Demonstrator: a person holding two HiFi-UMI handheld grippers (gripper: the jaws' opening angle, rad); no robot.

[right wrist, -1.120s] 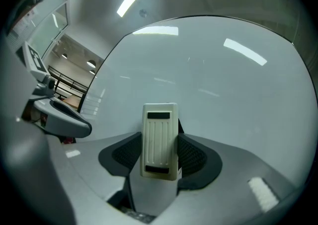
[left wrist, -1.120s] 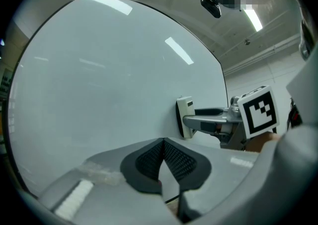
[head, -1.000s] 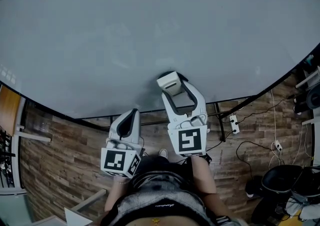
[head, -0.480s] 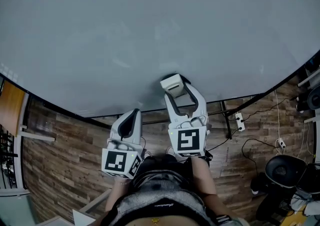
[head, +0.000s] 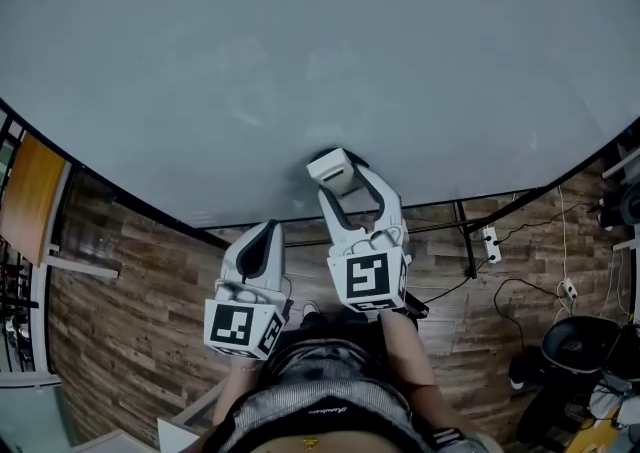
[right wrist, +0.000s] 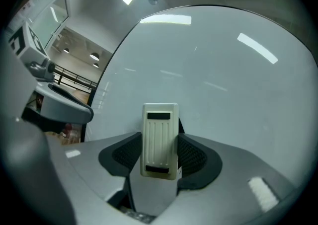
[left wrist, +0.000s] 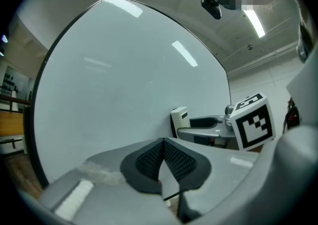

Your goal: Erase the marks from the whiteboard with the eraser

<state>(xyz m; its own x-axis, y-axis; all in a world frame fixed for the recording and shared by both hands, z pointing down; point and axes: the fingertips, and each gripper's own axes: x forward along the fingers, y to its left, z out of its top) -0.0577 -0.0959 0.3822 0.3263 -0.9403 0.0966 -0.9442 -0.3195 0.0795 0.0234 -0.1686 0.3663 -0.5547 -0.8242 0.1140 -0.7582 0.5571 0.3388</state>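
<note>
A large whiteboard [head: 300, 51] fills the upper head view; only faint smudges show on it, no clear marks. My right gripper [head: 337, 173] is shut on a white ribbed eraser [right wrist: 160, 139], whose face is pressed to the board near its lower edge. The eraser [head: 331, 167] sits at the jaw tips in the head view and also shows from the side as a white block [left wrist: 179, 120] in the left gripper view. My left gripper [head: 262, 237] hangs below the board's bottom edge, shut with nothing in it, its pads [left wrist: 171, 158] touching.
The board's black frame [head: 140, 206] curves along the bottom. Below lie a wood-plank floor [head: 130, 321], stand legs, a power strip [head: 490, 242] with cables, and dark gear at the right edge [head: 575, 361]. A wooden surface [head: 28, 201] is at left.
The right gripper with the eraser slid a little left and up along the lower part of the board. The left gripper stayed in place.
</note>
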